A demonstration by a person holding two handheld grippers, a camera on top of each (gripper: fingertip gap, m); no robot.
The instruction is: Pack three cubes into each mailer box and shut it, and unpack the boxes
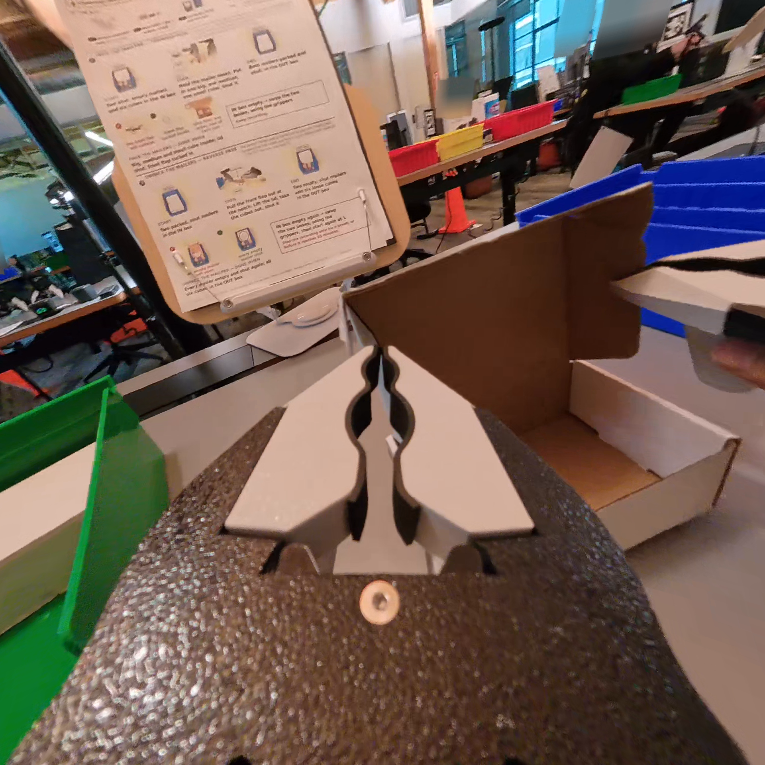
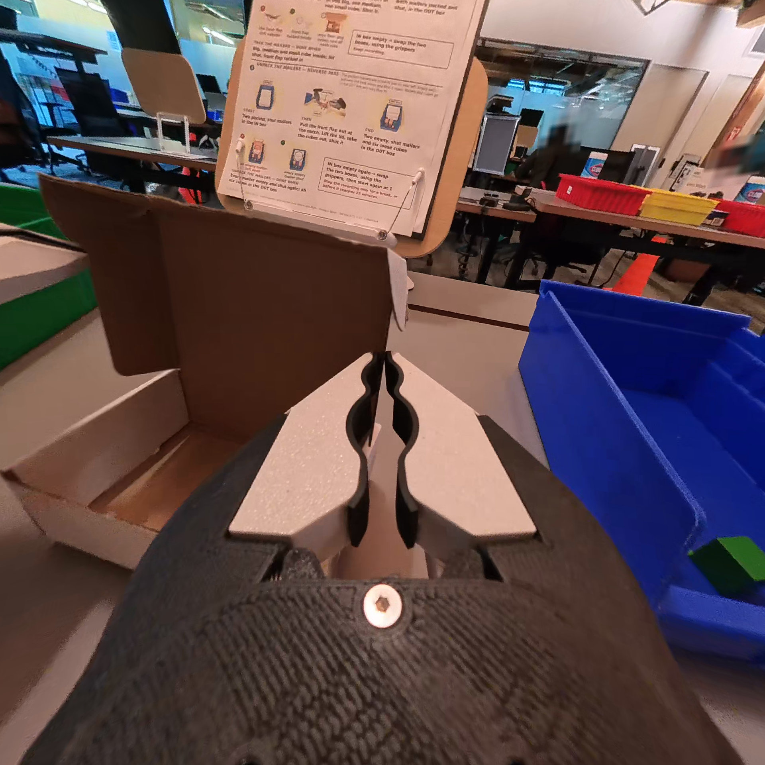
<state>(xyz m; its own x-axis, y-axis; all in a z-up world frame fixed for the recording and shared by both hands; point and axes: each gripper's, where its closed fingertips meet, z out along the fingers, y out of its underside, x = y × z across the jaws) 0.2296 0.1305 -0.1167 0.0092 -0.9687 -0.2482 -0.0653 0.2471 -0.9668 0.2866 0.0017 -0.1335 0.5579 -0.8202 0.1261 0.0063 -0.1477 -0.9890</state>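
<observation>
The left gripper [image 1: 380,352] was pinched on the lid's side flap; the right gripper [image 2: 381,356] likewise, jaws nearly closed. At twelve o'clock stood the open, empty mailer box [image 2: 265,298], probably light, thin, creasable cardboard, best held by lid edges. A green cube [image 2: 728,565] lay at four o'clock in the blue bin [image 2: 612,397].

Open mailer box on the worktop between two bins

The mailer box [image 2: 103,476] stands on the worktop [image 2: 463,364] with its lid [image 2: 265,314] raised at the back. One bin [image 1: 62,476] lies to its left and holds another box [image 1: 37,534]; a second bin [image 2: 645,434] lies to its right with a cube [image 2: 728,567] inside. Behind the lid stands an instruction sheet on a stand [image 2: 343,116]. Each hand-held gripper, left [image 1: 380,352] and right [image 2: 383,357], sits before the lid, at either side edge.
</observation>
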